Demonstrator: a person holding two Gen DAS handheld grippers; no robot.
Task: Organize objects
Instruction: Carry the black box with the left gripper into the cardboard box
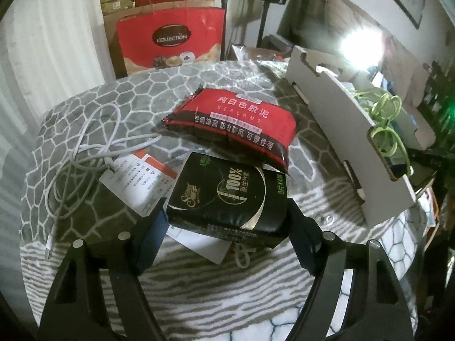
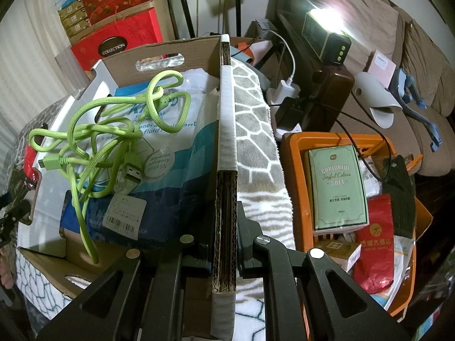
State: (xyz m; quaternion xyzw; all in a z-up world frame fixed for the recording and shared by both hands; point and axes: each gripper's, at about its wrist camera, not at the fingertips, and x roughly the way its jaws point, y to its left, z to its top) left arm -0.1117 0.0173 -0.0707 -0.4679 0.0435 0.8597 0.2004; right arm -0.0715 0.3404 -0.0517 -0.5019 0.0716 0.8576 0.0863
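Note:
My left gripper [image 1: 226,221] is shut on a black tissue pack [image 1: 227,199] and holds it just above the grey patterned blanket [image 1: 85,119]. A red sealant pack [image 1: 236,119] lies beyond it. A white cable [image 1: 85,147] and a paper leaflet [image 1: 142,182] lie to the left. My right gripper [image 2: 224,244] is shut on the side wall of the cardboard box [image 2: 226,147]. Inside the box lie a green cable [image 2: 93,139] and a blue-white mask bag [image 2: 165,170]. The box also shows in the left wrist view [image 1: 341,125] at the right.
An orange basket [image 2: 295,170] with a green tissue box [image 2: 337,187] and a red bag [image 2: 375,241] stands right of the box. A red gift bag [image 1: 170,39] and stacked cartons stand behind. A bright lamp [image 2: 327,31], charger and sofa are at the far right.

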